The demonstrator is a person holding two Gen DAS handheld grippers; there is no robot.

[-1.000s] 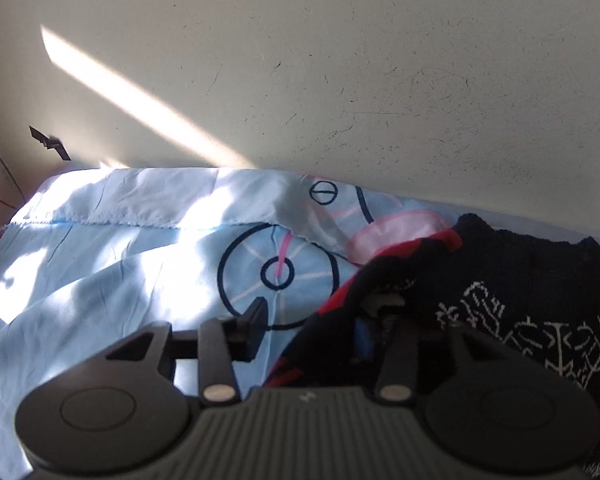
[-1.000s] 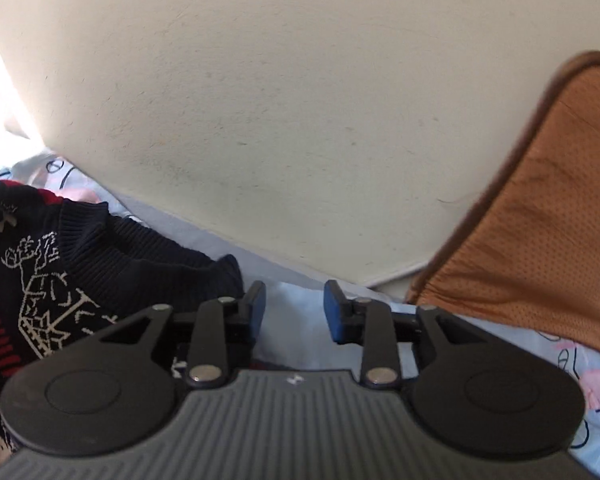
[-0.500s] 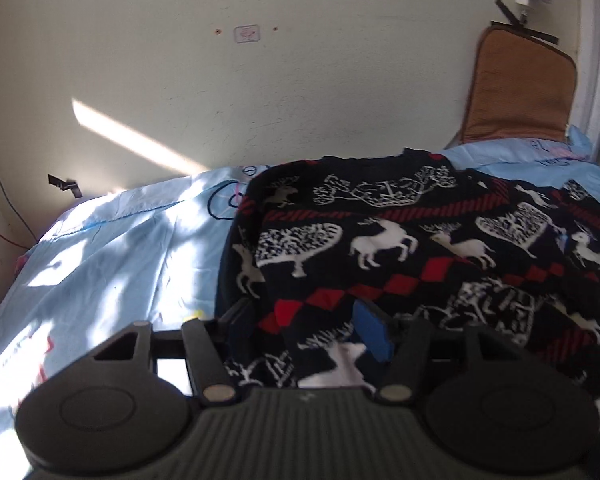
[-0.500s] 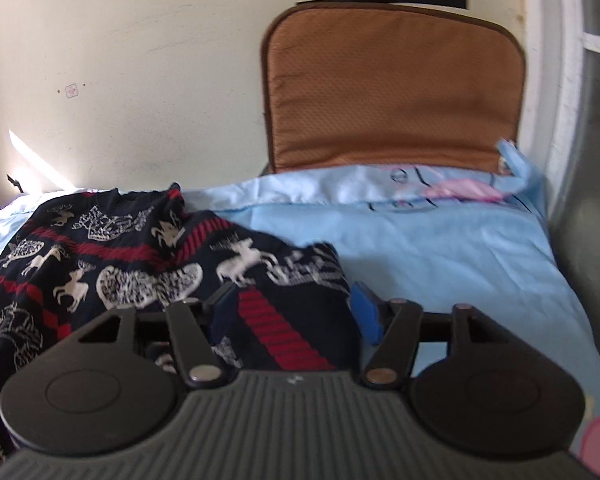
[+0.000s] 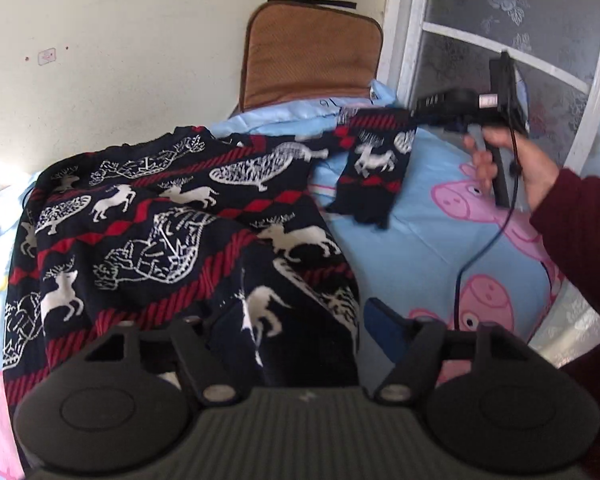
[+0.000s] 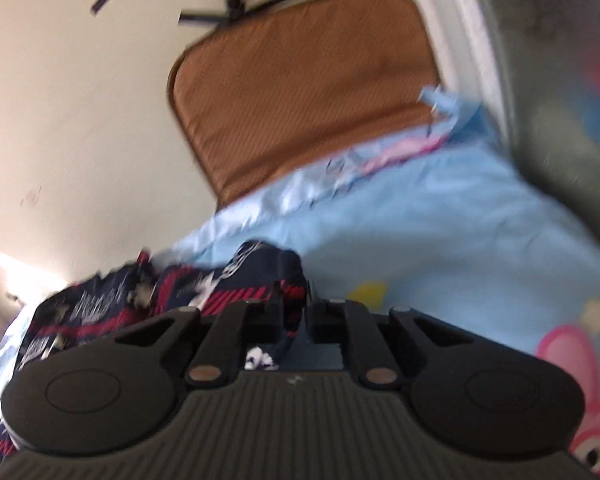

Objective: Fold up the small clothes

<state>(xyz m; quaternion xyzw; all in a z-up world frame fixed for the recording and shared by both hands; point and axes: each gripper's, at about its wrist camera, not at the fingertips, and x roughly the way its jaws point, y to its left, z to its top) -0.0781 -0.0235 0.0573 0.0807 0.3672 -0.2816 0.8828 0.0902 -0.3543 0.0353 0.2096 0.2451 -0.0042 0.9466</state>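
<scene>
Lifting the sweater (image 5: 172, 240) sleeve (image 5: 374, 164) rightward: our right gripper (image 6: 300, 312) has clamped on it; left gripper (image 5: 292, 332), fingers apart, has let go. Sleeve fold starting.

Open bed sheet (image 5: 416, 240) lies to the right of the sweater (image 5: 172, 236), bare and flat between the garment's edge and the window frame (image 5: 410, 40). Across that gap the right tool (image 5: 424, 114) holds a raised sleeve (image 5: 374, 168), and its cable (image 5: 480, 248) hangs down over the sheet. At the far end a brown cushion (image 6: 300, 92) stands upright against the wall (image 5: 120, 40), closing off the head of the bed. The left tool (image 5: 300, 320), jaws apart, sits over the sweater's near hem, with fabric bunched between its fingers
</scene>
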